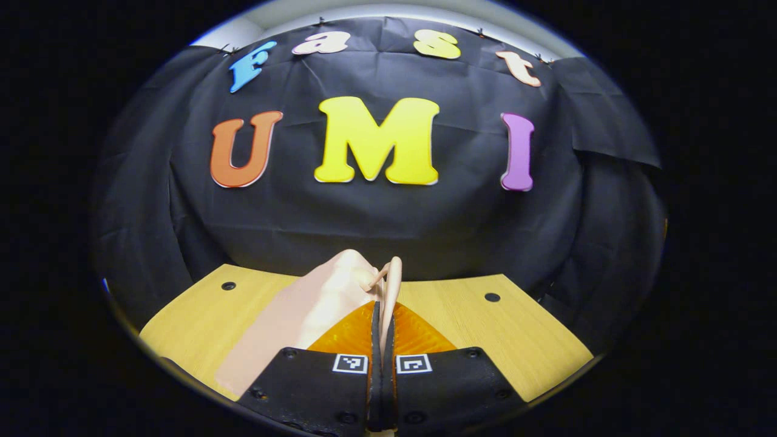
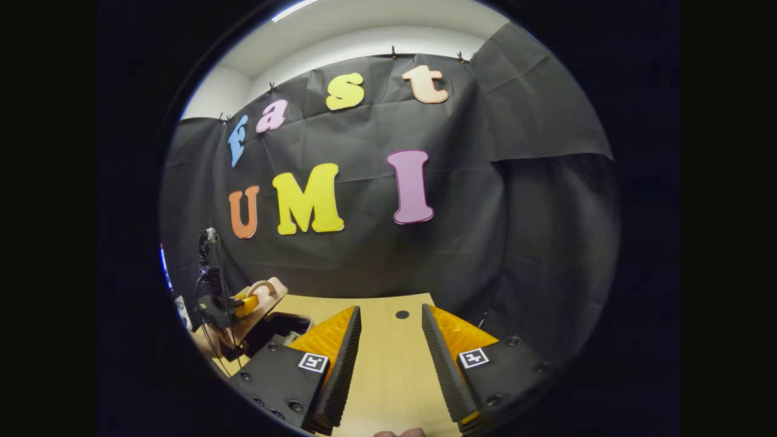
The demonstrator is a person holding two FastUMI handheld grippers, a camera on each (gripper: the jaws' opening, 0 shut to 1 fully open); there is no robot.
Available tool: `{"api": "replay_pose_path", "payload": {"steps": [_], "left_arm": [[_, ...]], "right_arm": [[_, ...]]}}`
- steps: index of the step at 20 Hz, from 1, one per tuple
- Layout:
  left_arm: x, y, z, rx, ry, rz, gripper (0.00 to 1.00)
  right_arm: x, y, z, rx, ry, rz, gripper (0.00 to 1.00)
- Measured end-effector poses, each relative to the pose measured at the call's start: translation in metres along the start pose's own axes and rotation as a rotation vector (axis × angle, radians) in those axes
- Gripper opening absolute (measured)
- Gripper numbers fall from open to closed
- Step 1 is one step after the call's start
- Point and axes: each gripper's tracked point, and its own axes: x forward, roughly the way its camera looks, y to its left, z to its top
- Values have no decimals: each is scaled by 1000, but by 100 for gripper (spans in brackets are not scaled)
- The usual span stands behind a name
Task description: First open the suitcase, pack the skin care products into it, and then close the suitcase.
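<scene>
In the left gripper view, the left gripper [image 1: 382, 321] is pinching the thin handle [image 1: 391, 285] of the pale pink suitcase [image 1: 303, 315], its two fingers pressed together on that loop. The suitcase lid is rising to the left of the fingers, blocking part of the wooden table [image 1: 516, 340] beyond. In the right gripper view, the right gripper [image 2: 391, 340] is hovering over the table with its fingers spread wide and nothing between them. Far to the left of those fingers, the other gripper [image 2: 227, 306] is gripping the suitcase's top edge, and the dark opened interior [image 2: 273, 331] is showing just beside it.
</scene>
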Motion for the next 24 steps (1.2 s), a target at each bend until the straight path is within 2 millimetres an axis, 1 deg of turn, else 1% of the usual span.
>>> {"api": "replay_pose_path", "payload": {"steps": [3,6,9,11,12,13,15,19,20,21,22,23,24], "left_arm": [[13,-25,-33,23,44,-25,3],[24,-43,-57,84,69,-3,3],[33,-56,-91,176,131,28,3],[39,-59,-111,213,178,45,4],[40,-60,-117,222,188,55,4],[39,-61,-119,230,191,64,4],[40,-61,-118,258,173,83,6],[40,-69,-123,272,183,60,18],[39,-73,-125,262,194,48,25],[38,-78,-128,250,206,32,29],[35,-85,-127,243,202,9,40],[33,-90,-125,240,196,4,48],[28,-95,-124,236,187,-8,70]], "right_arm": [[-5,-11,-7,-20,24,-32,60],[-8,-22,-13,-35,49,-63,60],[-10,-28,-17,-47,71,-79,60],[-9,-32,-18,-48,78,-84,60],[-8,-33,-19,-48,81,-85,60],[-7,-33,-20,-46,86,-83,60],[-6,-34,-20,-47,89,-78,60],[-1,-30,-25,-54,99,-54,60],[0,-29,-25,-59,98,-46,60],[2,-28,-26,-61,101,-38,60],[4,-26,-27,-61,103,-29,60],[6,-23,-27,-59,106,-16,60],[8,-20,-26,-63,105,-2,60]]}}
